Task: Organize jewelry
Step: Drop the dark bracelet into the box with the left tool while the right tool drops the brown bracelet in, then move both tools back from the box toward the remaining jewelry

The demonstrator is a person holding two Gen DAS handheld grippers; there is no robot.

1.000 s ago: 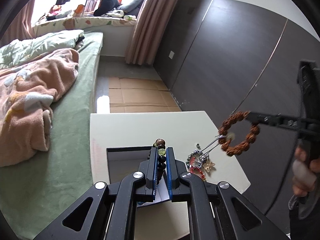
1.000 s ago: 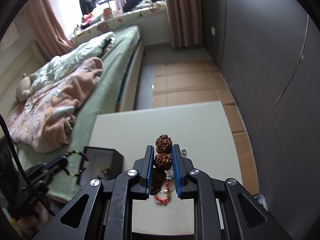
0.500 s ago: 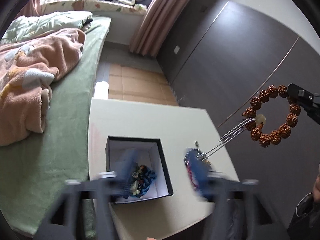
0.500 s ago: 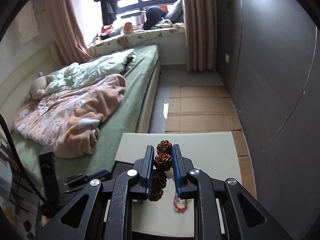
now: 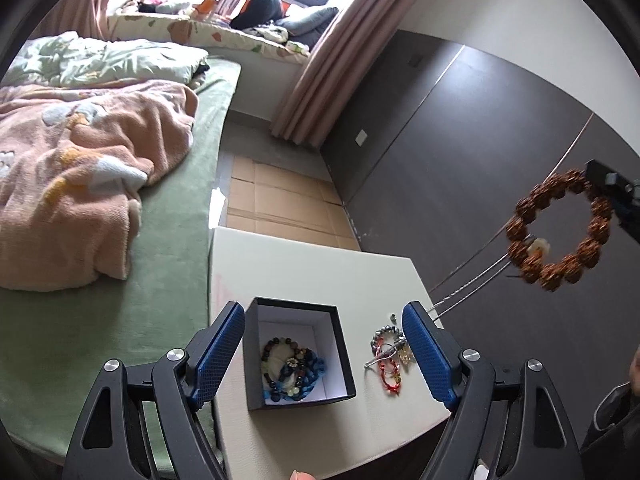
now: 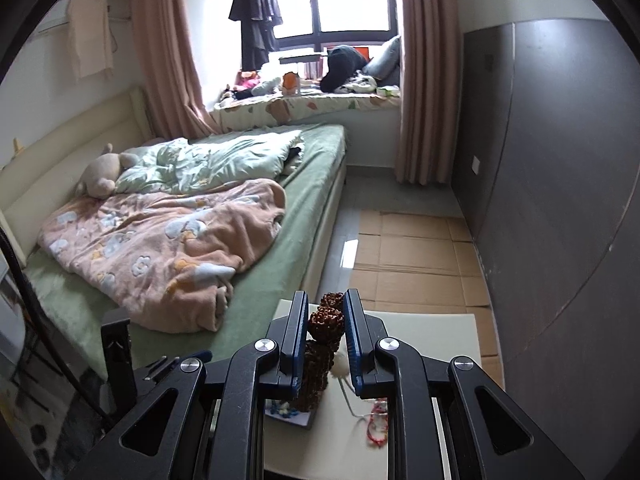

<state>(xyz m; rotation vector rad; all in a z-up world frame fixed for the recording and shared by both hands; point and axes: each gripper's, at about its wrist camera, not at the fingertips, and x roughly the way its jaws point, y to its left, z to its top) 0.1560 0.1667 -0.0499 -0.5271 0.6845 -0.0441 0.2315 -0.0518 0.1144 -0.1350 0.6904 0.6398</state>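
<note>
While the brown seed-bead bracelet is hung in the air beyond the counter's right edge, it is pinched by a few beads between the right tongs, which are closed onto it. A silver chain is caught on the loop and trails down, taut, to the loose pile of jewelry near the counter's right edge. The bracelet is judged light, floppy as a loop but knobbly and easy to grip; the beads are hard and unlikely to slip. The chain is thin and snag-prone, so it is best freed near where it hooks the beads before the bracelet is lowered.

The black box sits open by the counter's front-left corner, with beaded bracelets already inside. The left tongs are spread wide, holding nothing, straddling the box from above. The counter is otherwise bare toward its far edge. The bed lies along its left side. The chain is judged the main obstruction: pile items may be dragged off the right edge if the bracelet is carried on.
</note>
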